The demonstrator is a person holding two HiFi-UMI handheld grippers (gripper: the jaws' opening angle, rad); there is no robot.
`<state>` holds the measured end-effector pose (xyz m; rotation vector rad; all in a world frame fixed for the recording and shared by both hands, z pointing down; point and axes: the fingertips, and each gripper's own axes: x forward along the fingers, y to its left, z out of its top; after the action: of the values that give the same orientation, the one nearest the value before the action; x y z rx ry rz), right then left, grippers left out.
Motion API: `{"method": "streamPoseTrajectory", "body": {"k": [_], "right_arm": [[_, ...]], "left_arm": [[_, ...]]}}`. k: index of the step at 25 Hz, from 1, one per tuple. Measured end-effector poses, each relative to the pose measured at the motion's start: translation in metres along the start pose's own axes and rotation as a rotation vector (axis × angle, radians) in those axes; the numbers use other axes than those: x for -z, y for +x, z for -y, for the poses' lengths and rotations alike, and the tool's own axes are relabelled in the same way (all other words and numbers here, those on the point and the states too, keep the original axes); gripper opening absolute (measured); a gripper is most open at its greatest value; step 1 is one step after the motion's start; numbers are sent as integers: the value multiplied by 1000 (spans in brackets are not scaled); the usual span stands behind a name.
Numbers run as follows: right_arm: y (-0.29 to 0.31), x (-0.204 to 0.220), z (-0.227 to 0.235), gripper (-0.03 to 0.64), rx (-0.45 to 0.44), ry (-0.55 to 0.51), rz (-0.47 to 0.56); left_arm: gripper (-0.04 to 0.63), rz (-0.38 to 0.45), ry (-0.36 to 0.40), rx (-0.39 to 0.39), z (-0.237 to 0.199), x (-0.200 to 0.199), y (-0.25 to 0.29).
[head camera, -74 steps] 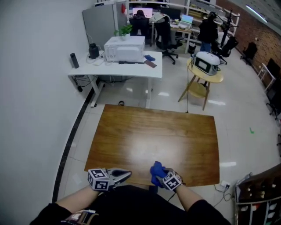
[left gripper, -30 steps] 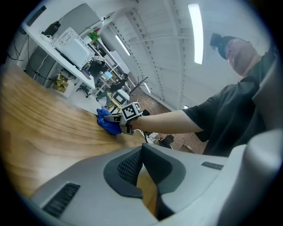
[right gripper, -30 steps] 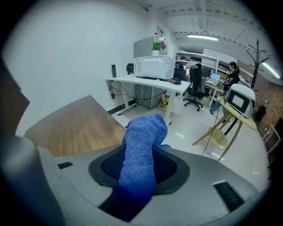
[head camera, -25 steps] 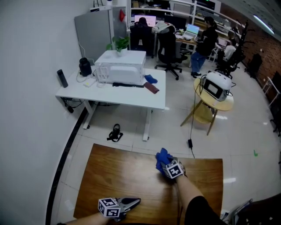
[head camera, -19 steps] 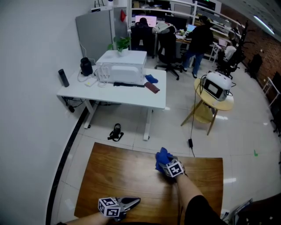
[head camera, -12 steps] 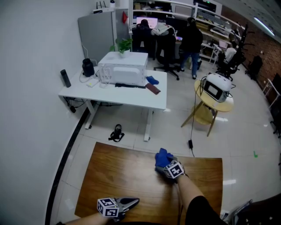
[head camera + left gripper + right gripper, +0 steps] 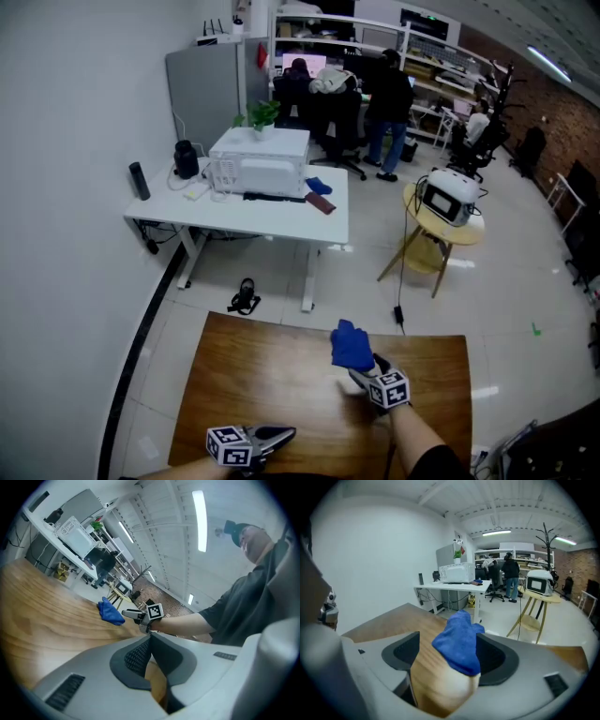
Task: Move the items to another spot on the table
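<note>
A crumpled blue cloth [image 7: 352, 347] rests on the wooden table [image 7: 262, 375] close to its far edge. My right gripper [image 7: 364, 375] sits just behind it, jaws spread wide. In the right gripper view the blue cloth [image 7: 459, 641] stands between the open jaws of my right gripper [image 7: 448, 644], and the pads do not press on it. My left gripper [image 7: 277, 435] hovers low at the table's near edge, jaws together and empty. In the left gripper view my left gripper [image 7: 150, 638] is shut, with the cloth [image 7: 110, 612] lying far off.
Beyond the table's far edge is tiled floor, then a white desk [image 7: 281, 211] carrying a white appliance [image 7: 261, 161]. A round yellow side table [image 7: 441, 225] stands at the right. People stand at desks at the back. A white wall runs along the left.
My right gripper carried the cloth from the near edge to the far side, then opened and drew back a little. The cloth now lies free. My left gripper has barely moved.
</note>
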<state>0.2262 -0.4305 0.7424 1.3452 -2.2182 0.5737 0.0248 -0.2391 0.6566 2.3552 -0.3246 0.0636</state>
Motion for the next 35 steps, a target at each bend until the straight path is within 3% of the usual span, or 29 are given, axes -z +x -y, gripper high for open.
{"method": "streamPoseTrajectory", "body": {"k": [3,5,7,10,13,20,24,28,32,35], "right_arm": [[-43,26,-35,363,-25,66,2],[-72,39,-64,298,-71,118,11],[-100,46,-93,163,-120,176,40],[-144,62,-125,55,-176,223,59],[-188,71,-144,-15,-233,197,78],[-309,80,-182,-15,-381,91,168],[-361,89,-226,-15,-486,104,192],[-377,107,-288,-15,-555,124,187],[-369,118,-350,-15,-557,147,179],[-365,126,-404,-15,-571,161,168]], "left_arm": [[-8,-29,2,32,11,12,-15],[-8,-49,9,43,14,18,-26],[-8,-56,24,41,17,18,-37],[-8,-36,54,28,34,18,-44],[-8,-1,91,16,68,21,-42],[-8,134,113,-62,165,62,-31],[-8,151,130,-78,209,82,-39],[-8,167,176,-59,232,90,-71],[-8,114,262,-39,239,101,-118],[-8,89,281,-39,242,116,-165]]}}
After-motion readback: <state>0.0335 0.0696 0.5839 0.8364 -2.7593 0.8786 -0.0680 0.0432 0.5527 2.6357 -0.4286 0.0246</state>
